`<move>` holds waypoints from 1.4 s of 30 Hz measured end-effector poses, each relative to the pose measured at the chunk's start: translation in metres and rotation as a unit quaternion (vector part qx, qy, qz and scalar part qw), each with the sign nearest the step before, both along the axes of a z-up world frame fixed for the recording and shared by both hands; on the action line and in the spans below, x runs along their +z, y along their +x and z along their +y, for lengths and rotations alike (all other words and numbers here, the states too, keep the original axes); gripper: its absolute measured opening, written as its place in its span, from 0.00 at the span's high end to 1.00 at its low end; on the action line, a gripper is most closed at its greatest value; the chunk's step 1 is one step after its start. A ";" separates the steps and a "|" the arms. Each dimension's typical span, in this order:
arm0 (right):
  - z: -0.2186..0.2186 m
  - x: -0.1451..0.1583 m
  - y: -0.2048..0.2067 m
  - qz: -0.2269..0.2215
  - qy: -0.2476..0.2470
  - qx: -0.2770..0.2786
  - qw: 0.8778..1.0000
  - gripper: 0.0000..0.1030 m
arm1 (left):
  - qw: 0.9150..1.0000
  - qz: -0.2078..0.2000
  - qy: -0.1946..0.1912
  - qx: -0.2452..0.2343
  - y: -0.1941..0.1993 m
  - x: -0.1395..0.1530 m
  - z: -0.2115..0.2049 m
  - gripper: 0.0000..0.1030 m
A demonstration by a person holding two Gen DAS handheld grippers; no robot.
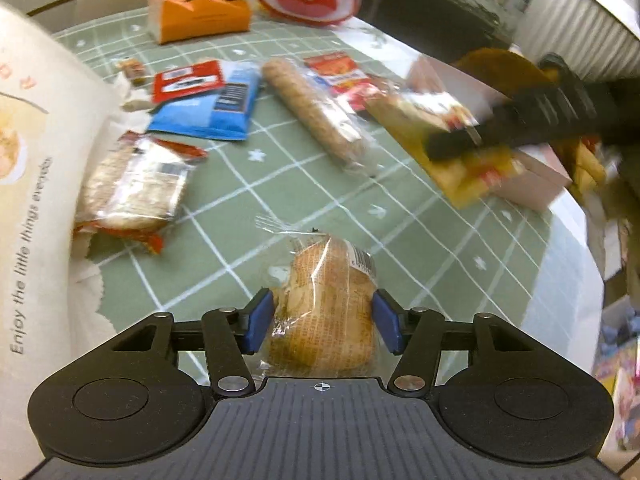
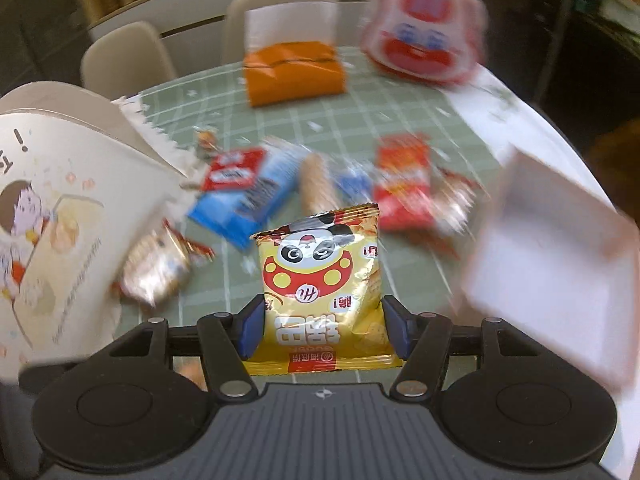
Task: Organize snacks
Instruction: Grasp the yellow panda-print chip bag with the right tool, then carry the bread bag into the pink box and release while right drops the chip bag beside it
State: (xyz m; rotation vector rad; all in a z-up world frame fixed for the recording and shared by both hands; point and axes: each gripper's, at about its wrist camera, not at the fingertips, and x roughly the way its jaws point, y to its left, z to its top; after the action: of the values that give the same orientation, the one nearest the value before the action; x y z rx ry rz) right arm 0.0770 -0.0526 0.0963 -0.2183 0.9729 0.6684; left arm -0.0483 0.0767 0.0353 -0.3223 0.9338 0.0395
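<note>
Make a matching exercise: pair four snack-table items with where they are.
Items:
1. yellow panda chip bag
2. clear-wrapped bread
3. orange tissue pack
4. blue wrapper

Places:
A. far end of the table
B. lying under a red packet
C. in the right gripper
D. in the left gripper

Pairs: 1-C, 2-D, 3-A, 4-B

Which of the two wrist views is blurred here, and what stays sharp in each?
Right wrist view: background smeared by motion, but the yellow chip bag between the right gripper fingers stays sharp. Left wrist view: mostly sharp, including the wrapped bread at the left gripper; only the right gripper and its bag are streaked. Both show fisheye bending at the edges.
</note>
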 end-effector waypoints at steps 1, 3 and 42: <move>-0.010 -0.004 -0.009 0.001 -0.001 -0.012 1.000 0.40 | 1.000 0.000 -0.006 -0.009 -0.001 0.000 -0.004 0.43; -0.035 -0.014 -0.029 0.008 -0.010 -0.039 0.999 0.40 | 1.000 -0.003 -0.018 -0.025 -0.008 0.003 -0.012 0.45; -0.190 -0.013 0.195 0.049 0.120 -0.179 0.975 0.21 | 0.990 -0.021 -0.139 -0.024 0.280 0.065 -0.059 0.50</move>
State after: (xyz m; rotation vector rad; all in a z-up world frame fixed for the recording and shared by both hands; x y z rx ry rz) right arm 0.2719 -0.2427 0.0835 0.2025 0.9850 0.4602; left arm 0.2314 0.0178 0.1008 -0.5560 0.9049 -0.1432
